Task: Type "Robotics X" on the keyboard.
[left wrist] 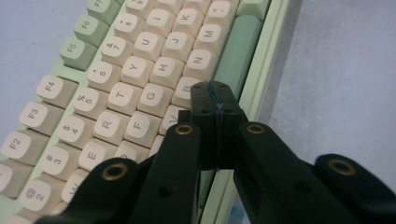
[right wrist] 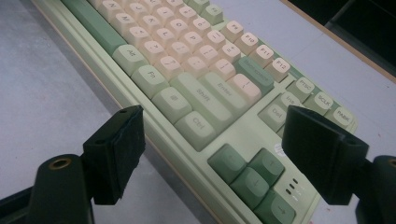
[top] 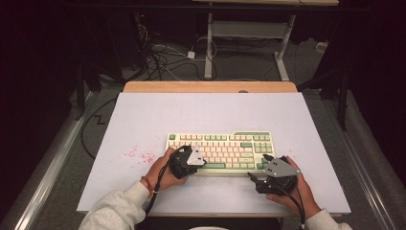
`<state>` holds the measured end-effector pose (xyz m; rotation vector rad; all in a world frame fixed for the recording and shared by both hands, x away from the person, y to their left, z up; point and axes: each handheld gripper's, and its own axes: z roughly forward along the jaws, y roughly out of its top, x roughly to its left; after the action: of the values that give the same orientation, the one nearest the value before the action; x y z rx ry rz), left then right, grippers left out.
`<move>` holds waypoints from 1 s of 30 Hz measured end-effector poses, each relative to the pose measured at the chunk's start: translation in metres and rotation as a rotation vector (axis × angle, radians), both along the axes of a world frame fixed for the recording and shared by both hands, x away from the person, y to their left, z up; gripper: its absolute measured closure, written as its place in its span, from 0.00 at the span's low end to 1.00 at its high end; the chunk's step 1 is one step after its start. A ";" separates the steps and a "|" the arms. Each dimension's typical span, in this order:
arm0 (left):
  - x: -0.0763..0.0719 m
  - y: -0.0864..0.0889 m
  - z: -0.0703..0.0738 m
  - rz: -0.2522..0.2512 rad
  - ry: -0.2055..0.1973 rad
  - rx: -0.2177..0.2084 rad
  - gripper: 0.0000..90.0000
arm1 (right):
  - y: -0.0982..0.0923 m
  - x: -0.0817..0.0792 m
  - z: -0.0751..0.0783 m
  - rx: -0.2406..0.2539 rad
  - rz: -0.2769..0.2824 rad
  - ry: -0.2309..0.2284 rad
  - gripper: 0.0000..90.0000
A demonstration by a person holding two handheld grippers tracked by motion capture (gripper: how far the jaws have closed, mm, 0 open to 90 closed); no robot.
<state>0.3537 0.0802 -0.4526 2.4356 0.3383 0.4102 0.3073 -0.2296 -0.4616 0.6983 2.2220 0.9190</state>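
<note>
Left gripper (left wrist: 215,100), pads pressed together over the B/V keys of the keyboard (top: 220,146) at the bench's near edge, should tap straight down; right gripper (right wrist: 212,156) waits spread by the arrow keys.

keyboard (top: 221,151): pale green case, cream letter keys, darker green space bar and arrow keys; lies flat on the white table, near the front edge, a bit right of centre, long side parallel to that edge; key tops up, all keys in place
</note>
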 end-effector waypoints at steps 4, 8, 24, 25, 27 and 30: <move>-0.001 0.006 0.009 0.012 -0.023 -0.034 0.94 | -0.001 0.001 0.001 0.004 -0.007 0.001 0.24; -0.002 0.013 0.014 0.025 -0.045 -0.059 0.86 | -0.002 0.000 0.001 0.000 -0.003 -0.002 0.24; -0.016 0.039 0.018 0.120 -0.190 -0.126 0.30 | -0.004 0.001 0.002 0.009 -0.013 -0.006 0.24; -0.016 0.041 0.018 0.126 -0.190 -0.130 0.28 | -0.004 0.001 0.002 0.010 -0.013 -0.005 0.24; -0.017 0.044 0.016 0.139 -0.203 -0.128 0.26 | -0.004 0.001 0.002 0.010 -0.013 -0.005 0.24; -0.019 0.050 0.014 0.158 -0.219 -0.141 0.24 | -0.005 0.001 0.003 0.013 -0.015 -0.006 0.24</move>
<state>0.3344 0.1299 -0.4386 2.2086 0.4501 0.6920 0.3079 -0.2343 -0.4590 0.7157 2.2044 0.9274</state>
